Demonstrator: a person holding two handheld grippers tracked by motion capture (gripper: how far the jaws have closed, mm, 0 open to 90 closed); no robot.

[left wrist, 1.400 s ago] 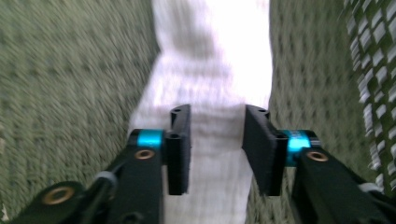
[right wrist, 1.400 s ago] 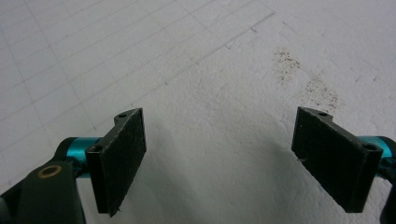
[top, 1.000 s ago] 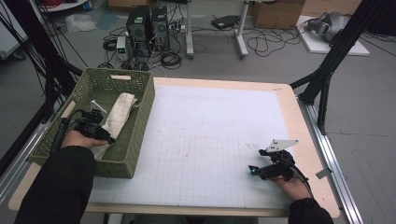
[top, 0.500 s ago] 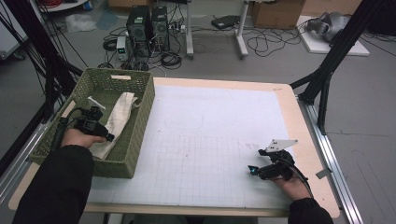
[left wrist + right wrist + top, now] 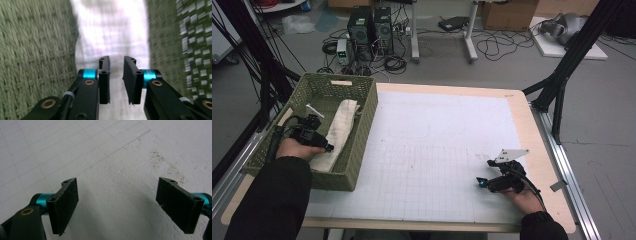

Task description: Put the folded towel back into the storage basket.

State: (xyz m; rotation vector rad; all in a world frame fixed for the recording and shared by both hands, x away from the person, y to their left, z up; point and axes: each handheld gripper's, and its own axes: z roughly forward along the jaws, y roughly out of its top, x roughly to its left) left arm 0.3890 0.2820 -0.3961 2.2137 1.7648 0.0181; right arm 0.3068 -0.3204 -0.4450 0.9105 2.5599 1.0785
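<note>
A green woven basket [image 5: 362, 90] stands on the table's left side with a folded white cloth [image 5: 341, 127] lying in it. My left gripper [image 5: 328, 148] is down inside the basket over the near end of the cloth. In the left gripper view its jaws [image 5: 116, 60] stand a narrow gap apart and have just been opening. Nothing is between them; the cloth [image 5: 112, 32] lies beneath and the basket wall [image 5: 35, 50] is on either side. My right gripper [image 5: 481, 182] rests low at the near right of the white gridded mat [image 5: 437, 140]. Its jaws [image 5: 117, 192] are wide open over the bare mat [image 5: 100, 150].
Black frame struts [image 5: 562, 85] rise at the table's right and left. Computer towers [image 5: 371, 25] and cables lie on the floor beyond the far edge. The mat has a few dark speckles [image 5: 157, 157] just ahead of the right gripper.
The left gripper has shifted slightly over the cloth in the basket, and its pale top plate now shows. The right gripper has kept still.
</note>
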